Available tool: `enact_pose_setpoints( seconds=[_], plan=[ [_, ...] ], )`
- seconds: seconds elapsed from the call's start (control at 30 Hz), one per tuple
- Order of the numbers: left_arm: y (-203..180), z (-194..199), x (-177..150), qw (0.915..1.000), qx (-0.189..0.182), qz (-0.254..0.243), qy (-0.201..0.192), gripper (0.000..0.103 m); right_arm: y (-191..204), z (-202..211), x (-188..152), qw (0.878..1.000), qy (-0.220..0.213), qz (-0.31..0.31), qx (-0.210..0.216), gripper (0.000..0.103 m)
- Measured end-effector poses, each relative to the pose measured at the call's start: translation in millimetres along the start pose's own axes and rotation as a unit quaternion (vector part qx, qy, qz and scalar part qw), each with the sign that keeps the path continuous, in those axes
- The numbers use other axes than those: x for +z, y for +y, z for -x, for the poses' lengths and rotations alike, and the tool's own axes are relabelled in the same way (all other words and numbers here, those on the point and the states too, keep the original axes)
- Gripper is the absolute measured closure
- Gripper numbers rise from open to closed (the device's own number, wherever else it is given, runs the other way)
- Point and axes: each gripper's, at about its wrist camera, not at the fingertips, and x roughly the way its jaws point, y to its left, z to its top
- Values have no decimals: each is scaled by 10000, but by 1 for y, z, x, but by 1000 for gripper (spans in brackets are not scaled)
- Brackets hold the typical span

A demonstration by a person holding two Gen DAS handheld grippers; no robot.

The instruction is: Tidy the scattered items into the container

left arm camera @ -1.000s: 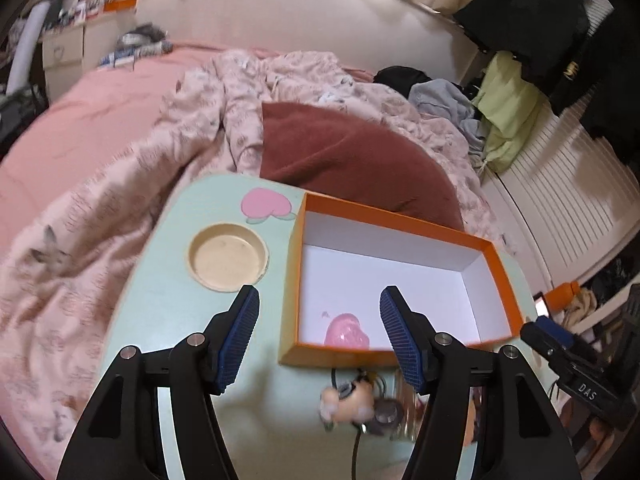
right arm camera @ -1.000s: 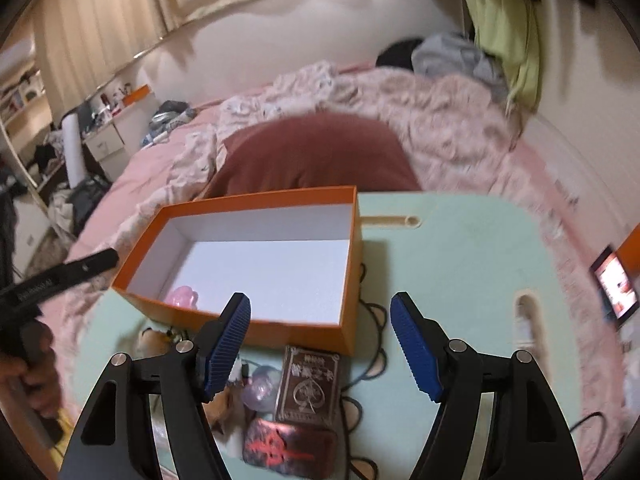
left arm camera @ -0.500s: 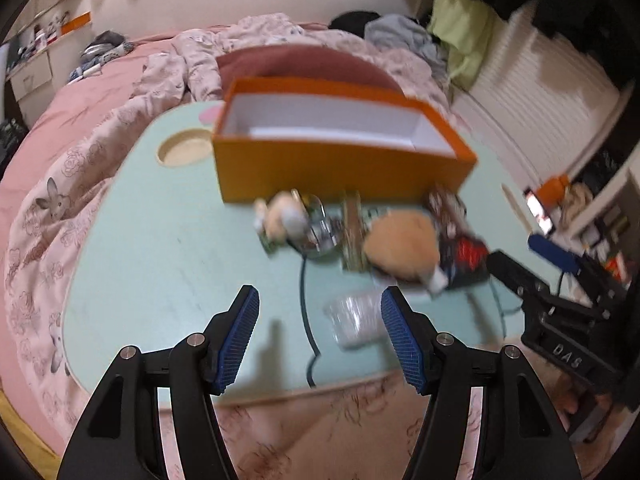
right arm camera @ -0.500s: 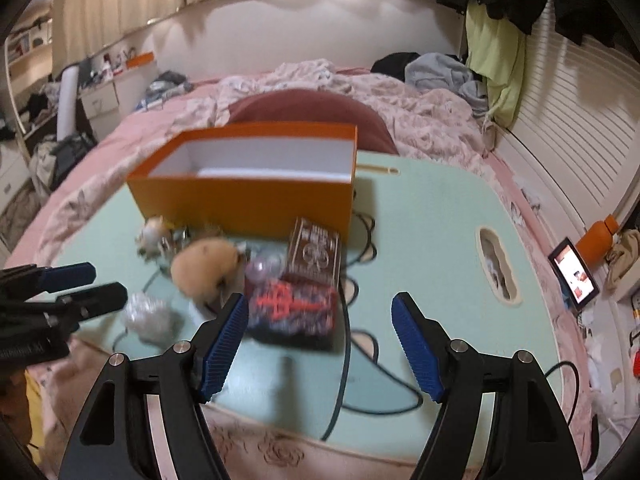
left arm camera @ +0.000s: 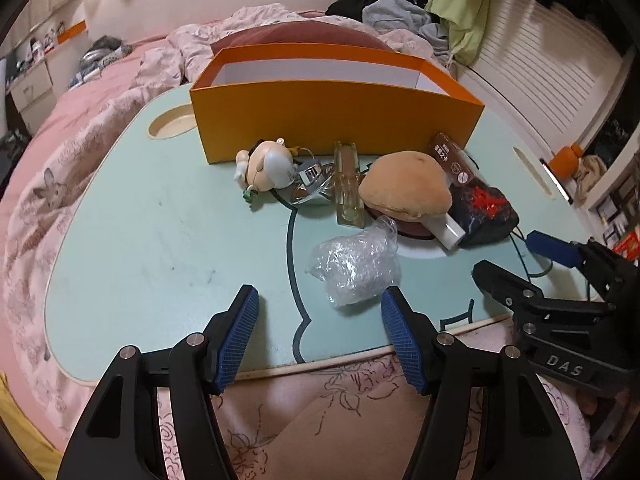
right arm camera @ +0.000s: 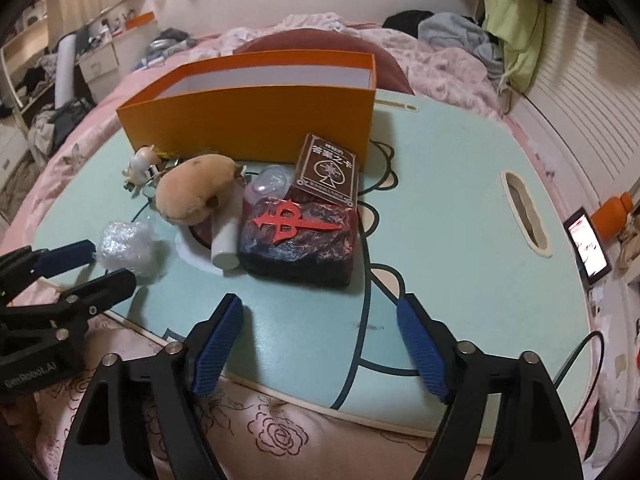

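Orange box [left arm camera: 332,120] hides card deck [right arm camera: 326,174], unobstructed from right wrist.

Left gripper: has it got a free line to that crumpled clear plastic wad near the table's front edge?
Probably yes. The plastic wad lies just ahead of the open left gripper, slightly toward its right finger, on bare table. Nothing lies between them; the mushroom plush sits behind.

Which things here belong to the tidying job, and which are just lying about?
For the job:
orange box
crumpled plastic wrap
mushroom plush
small figurine
card deck
dark pouch with red emblem

Just lying about:
brown cushion
clothes pile
tablet
orange bottle
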Motion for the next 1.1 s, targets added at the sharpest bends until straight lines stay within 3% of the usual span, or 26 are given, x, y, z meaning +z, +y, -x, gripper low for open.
enact_pose_setpoints(
  seconds=[0.07,0.17,0.57,1.1],
  plan=[
    [-3,-2,0,9998,166,-74,-7,36,0,-2,-1,10000,60,-3,-7,7],
    [-3,-6,-1,9995,294,-108,-55,23,1,-5,0,9999,143,56,68,2],
    [6,-12,0,9988,487,81,-70,1,2,-5,-2,9998,156,68,111,0],
    [6,-13,1,9986,510,102,-36,0,1,-5,-1,9998,177,61,116,0]
  ],
)
